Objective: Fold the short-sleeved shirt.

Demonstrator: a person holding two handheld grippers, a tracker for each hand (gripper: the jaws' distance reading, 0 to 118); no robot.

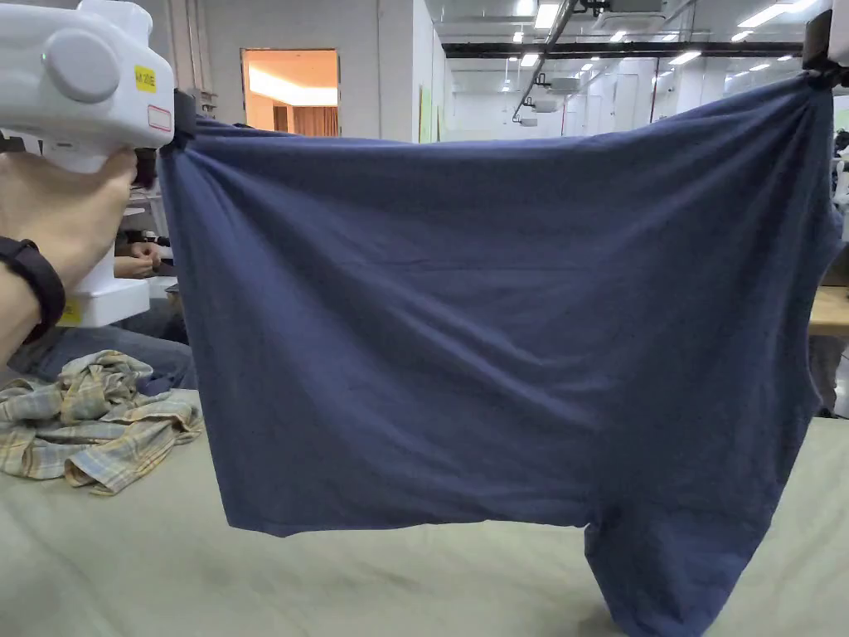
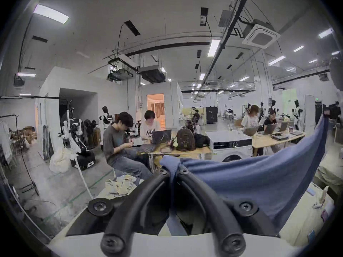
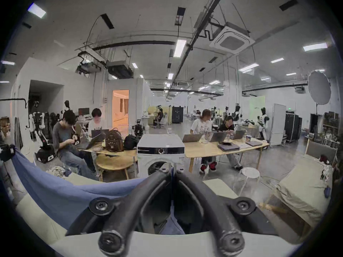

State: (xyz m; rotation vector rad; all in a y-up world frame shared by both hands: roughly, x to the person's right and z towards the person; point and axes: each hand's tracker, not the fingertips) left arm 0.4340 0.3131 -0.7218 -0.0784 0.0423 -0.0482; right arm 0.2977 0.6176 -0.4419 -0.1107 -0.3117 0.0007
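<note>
The bench (image 1: 124,564) is covered in a pale greenish-beige cloth with soft creases. A crumpled plaid shirt (image 1: 95,431) in yellow, grey and white lies on it, below the left gripper's fingers (image 1: 184,116). The lower corner of the navy short-sleeved shirt (image 1: 663,597) appears to touch the cloth, down from the right gripper's fingers (image 1: 817,41); contact cannot be confirmed.

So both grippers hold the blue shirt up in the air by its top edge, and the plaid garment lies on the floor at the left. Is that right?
Not quite. The plaid garment lies on the cloth-covered table, not on the floor; the head view shows it. The rest holds: the left gripper and right gripper hold up the blue shirt by its top edge.
</note>
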